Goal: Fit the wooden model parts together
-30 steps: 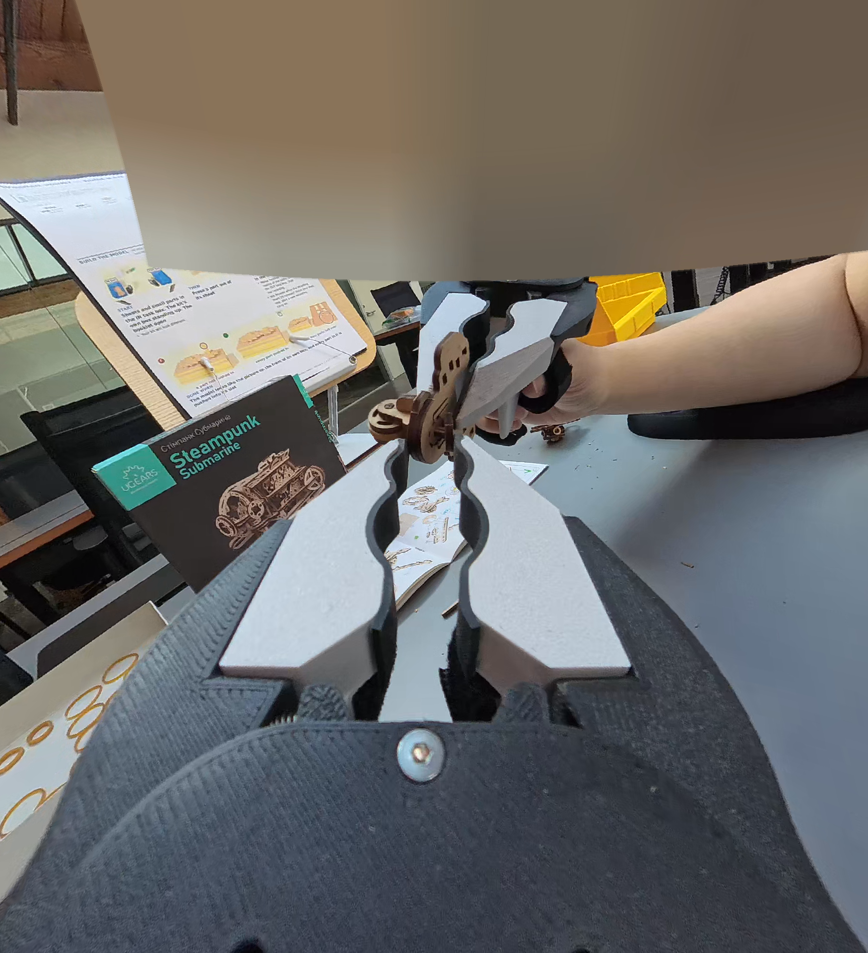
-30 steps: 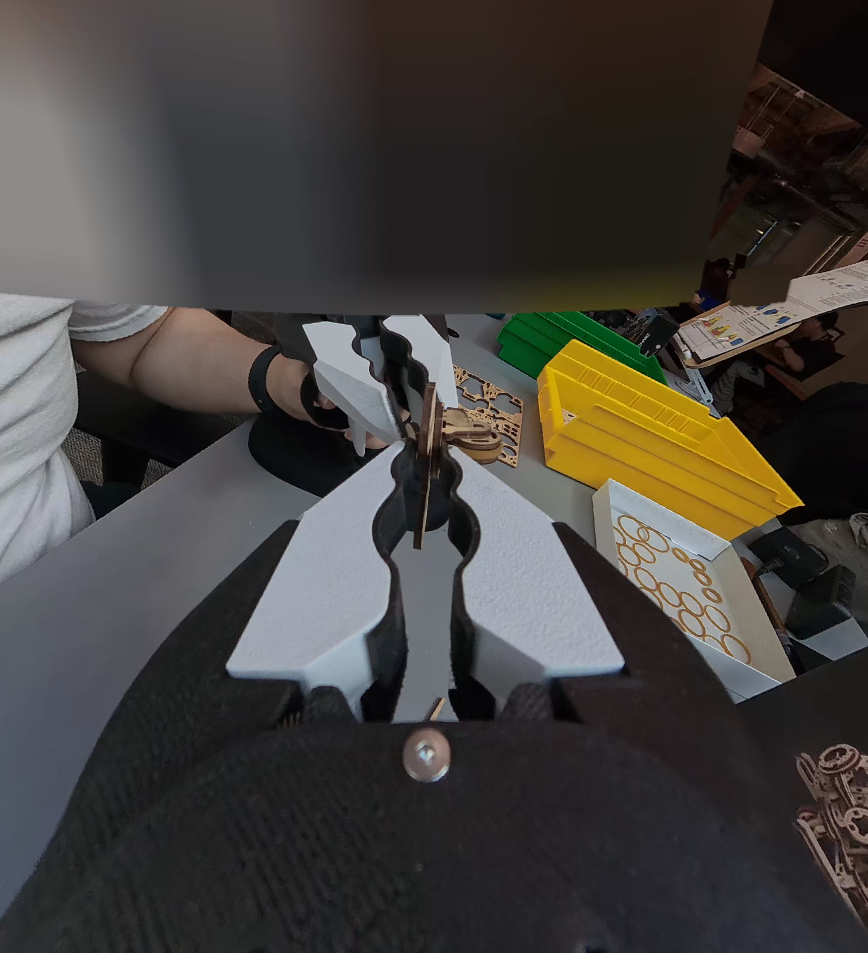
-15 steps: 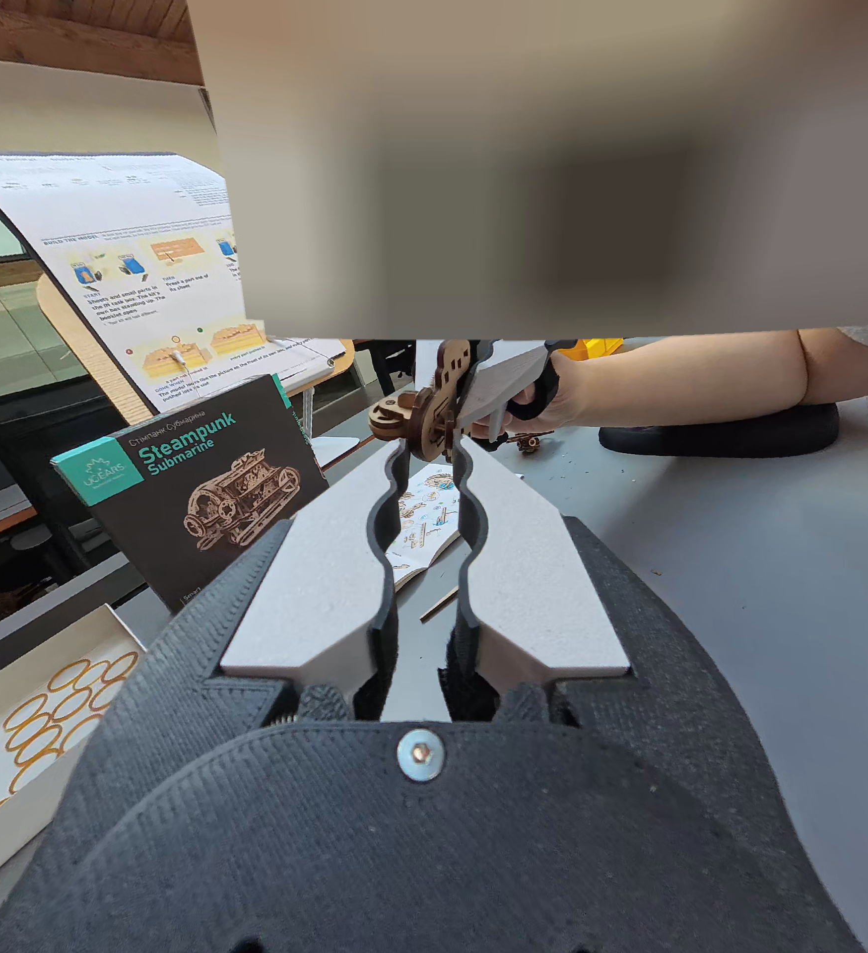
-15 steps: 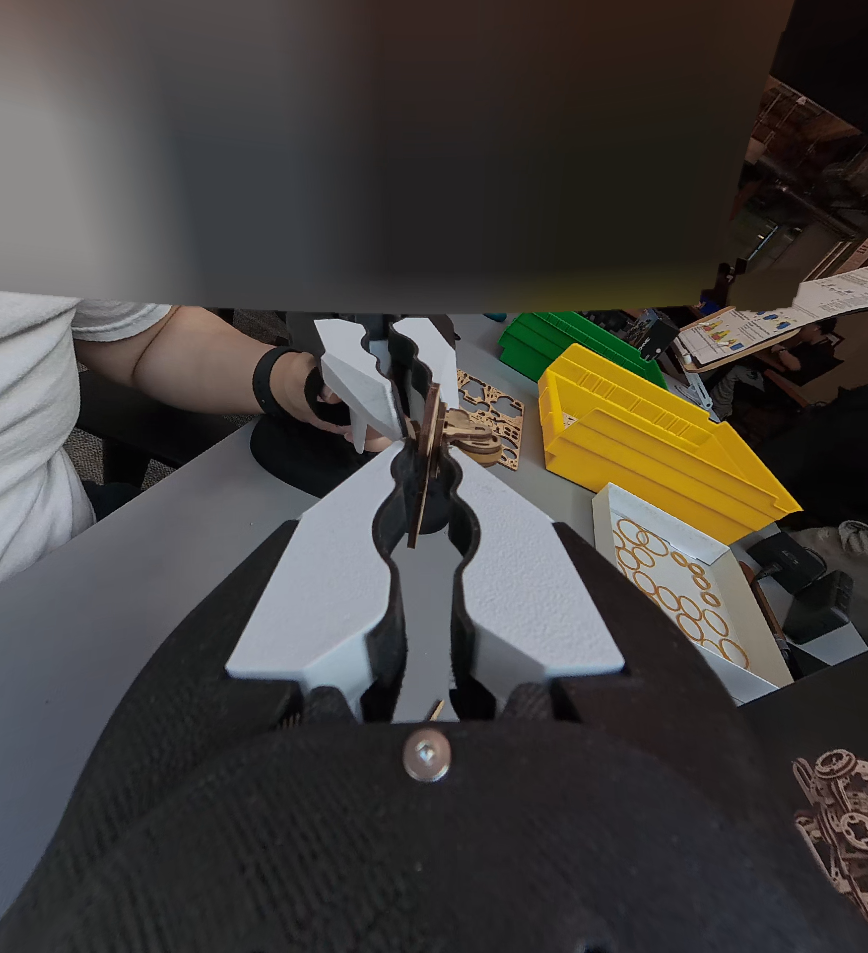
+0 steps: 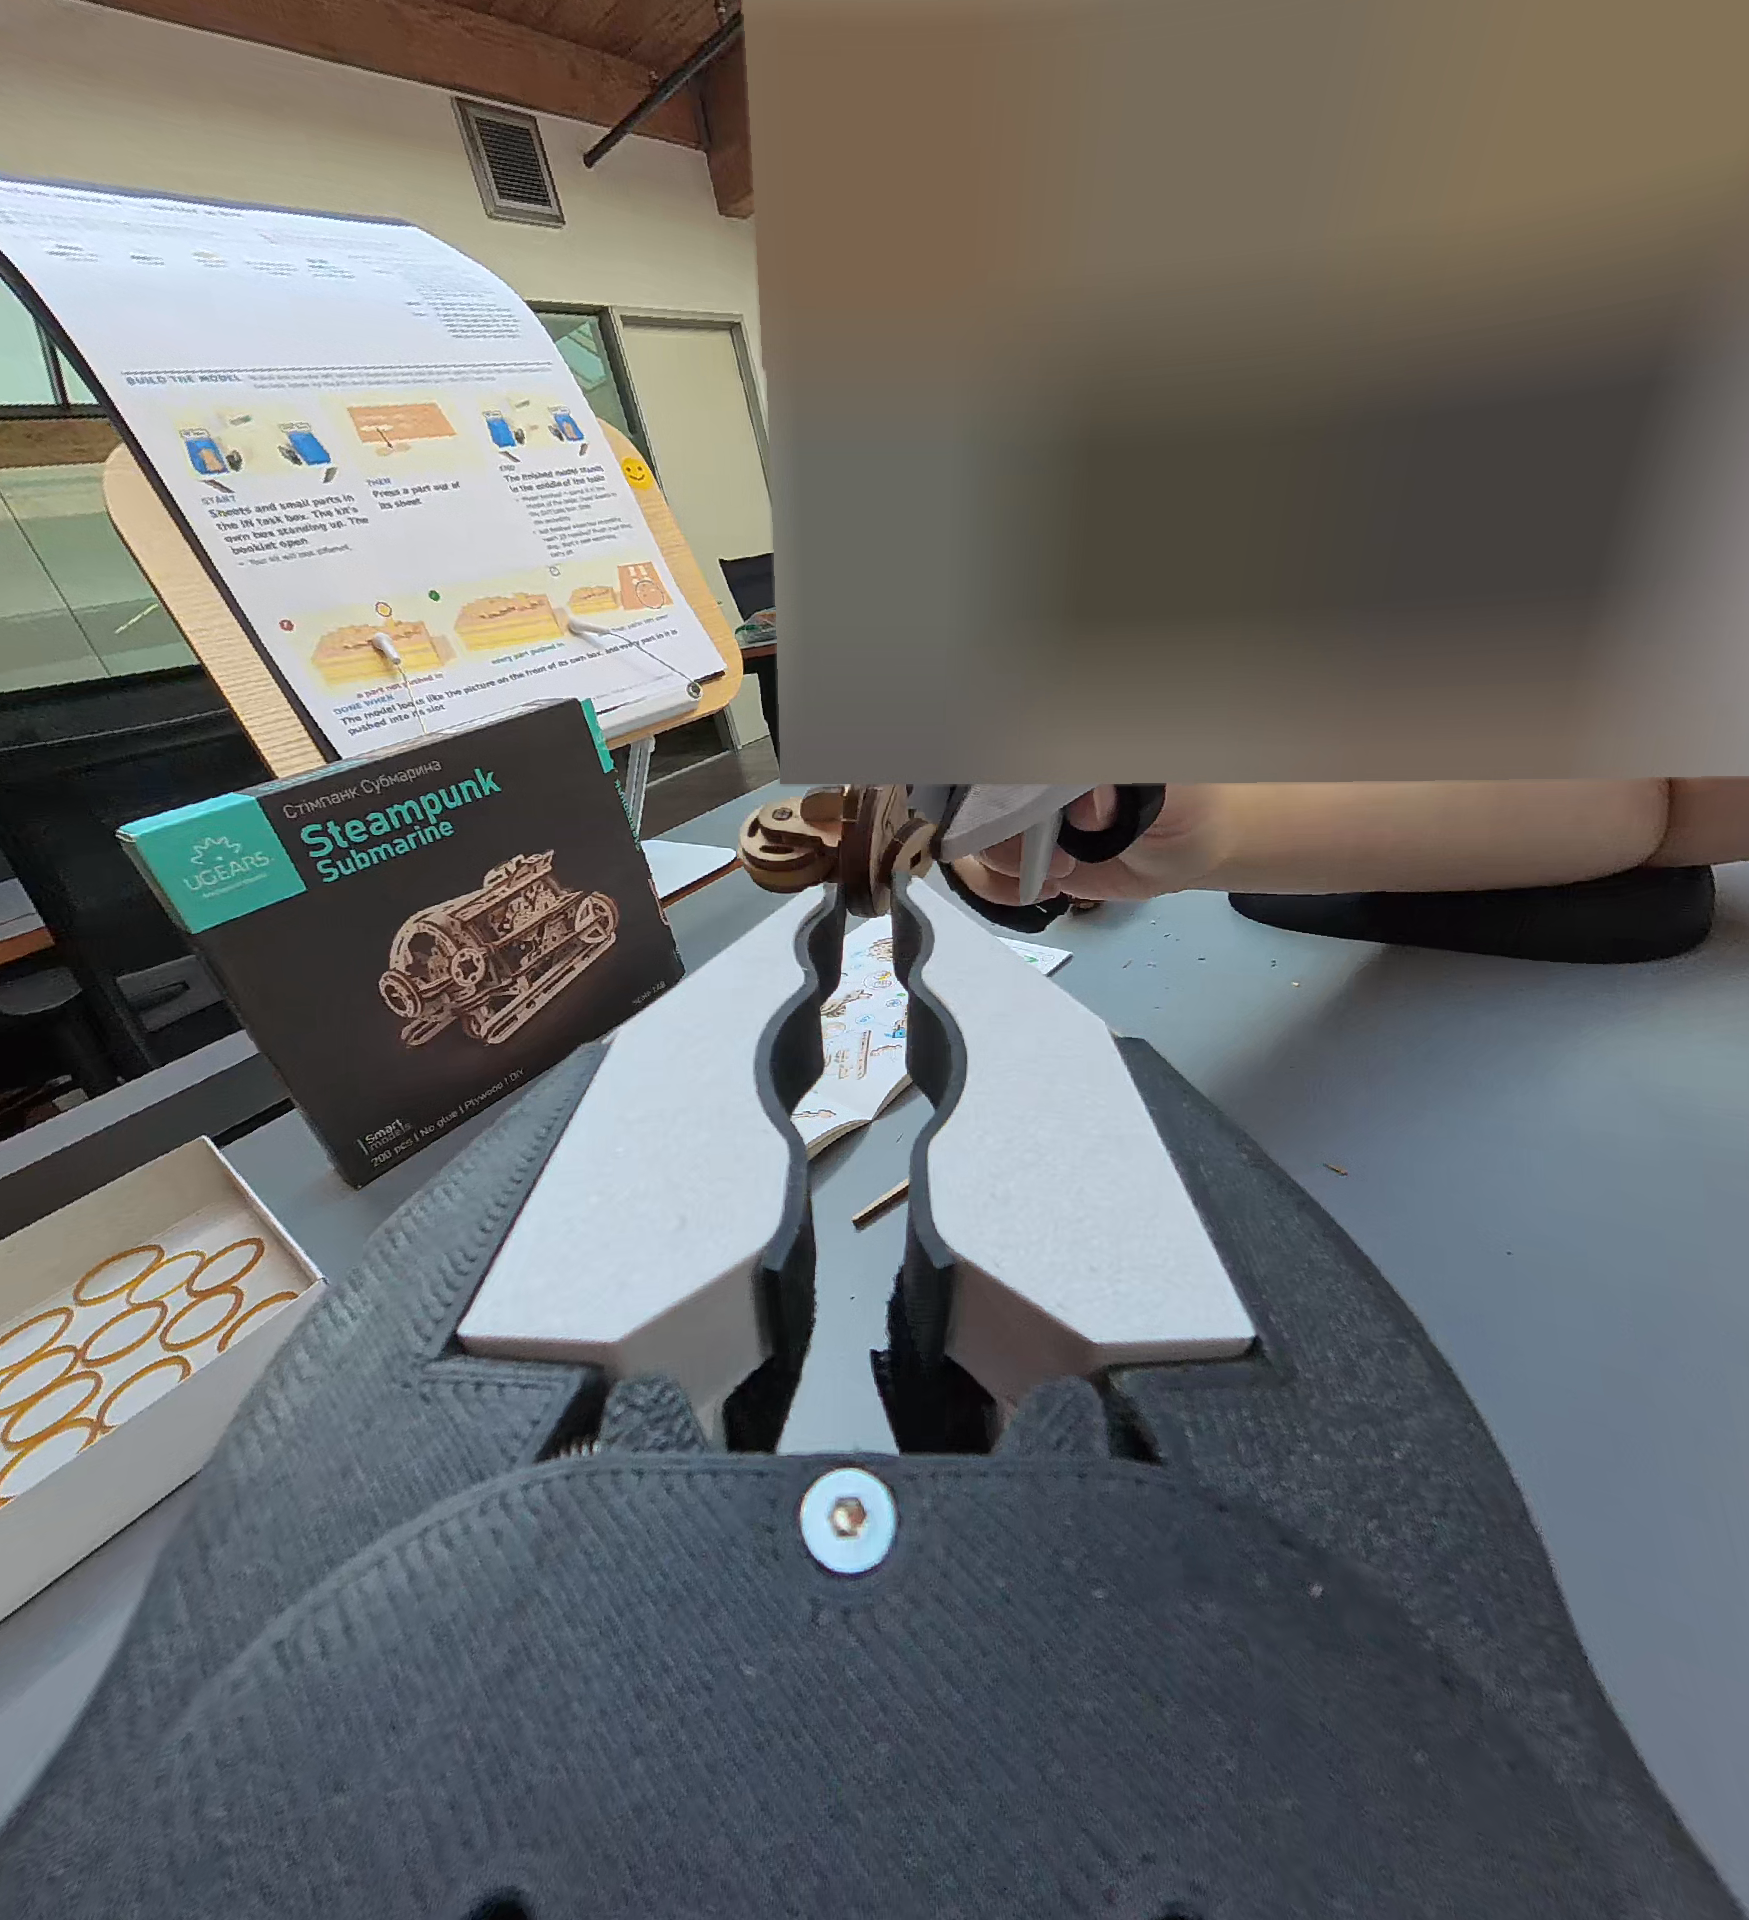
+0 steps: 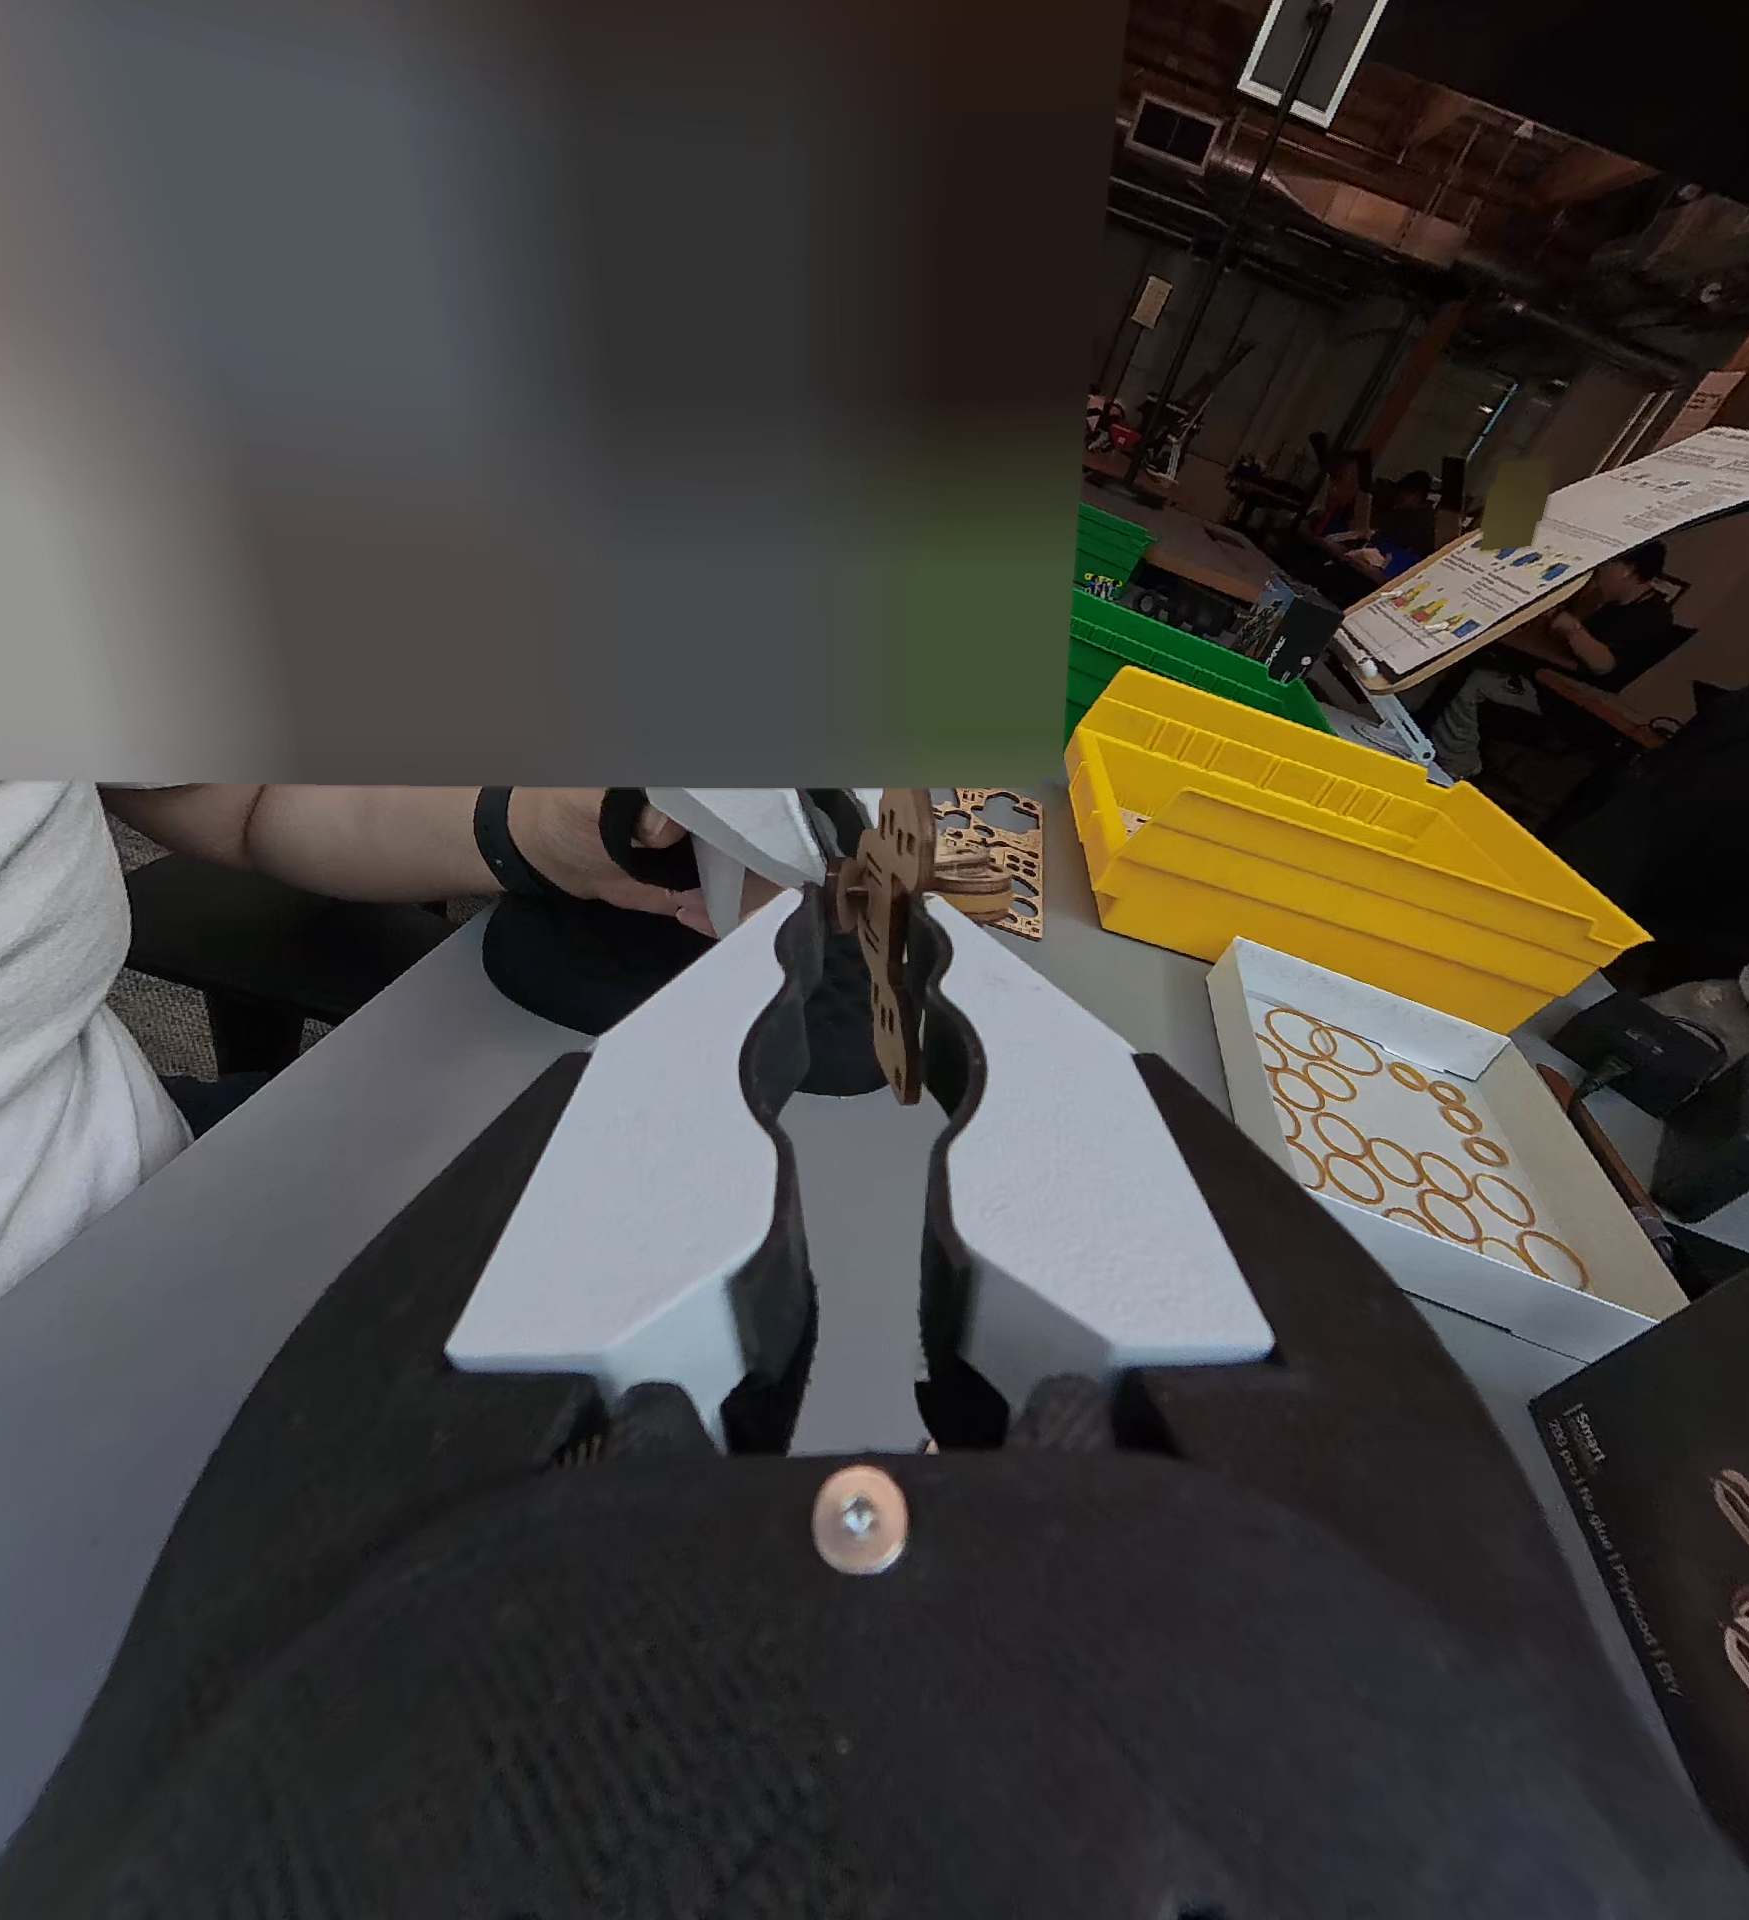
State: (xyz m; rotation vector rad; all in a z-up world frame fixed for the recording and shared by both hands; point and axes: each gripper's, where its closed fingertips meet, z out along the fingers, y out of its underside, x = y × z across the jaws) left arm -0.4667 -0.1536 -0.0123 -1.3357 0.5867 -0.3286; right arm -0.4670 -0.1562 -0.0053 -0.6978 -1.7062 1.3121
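A small brown wooden assembly [image 5: 828, 847] is held in the air between both grippers, above the grey table [image 5: 1421, 1195]. My left gripper [image 5: 862, 906] is shut on it at the fingertips, with a round wheel-like part sticking out to the left. My right gripper [image 6: 865, 920] is shut on a flat slotted wooden plate [image 6: 891, 966] of the same assembly, which stands on edge between the fingers. The right gripper also shows in the left wrist view [image 5: 1005, 821], held by a hand. The left gripper also shows in the right wrist view [image 6: 745, 842].
The kit box [image 5: 413, 935] stands at the left, with an instruction sheet on a stand [image 5: 382, 468] behind it. An open booklet [image 5: 859, 1039] and a thin stick [image 5: 880, 1205] lie below. White tray of rings [image 6: 1389, 1143], yellow bin [image 6: 1317, 862], green bin [image 6: 1109, 644], cut-out wooden sheet [image 6: 995, 831]. The grippers are tip to tip, or close to it.
Both grippers have lifted and tilted with the assembly still in them. The plate in my right gripper has turned, so more of its slotted face shows.
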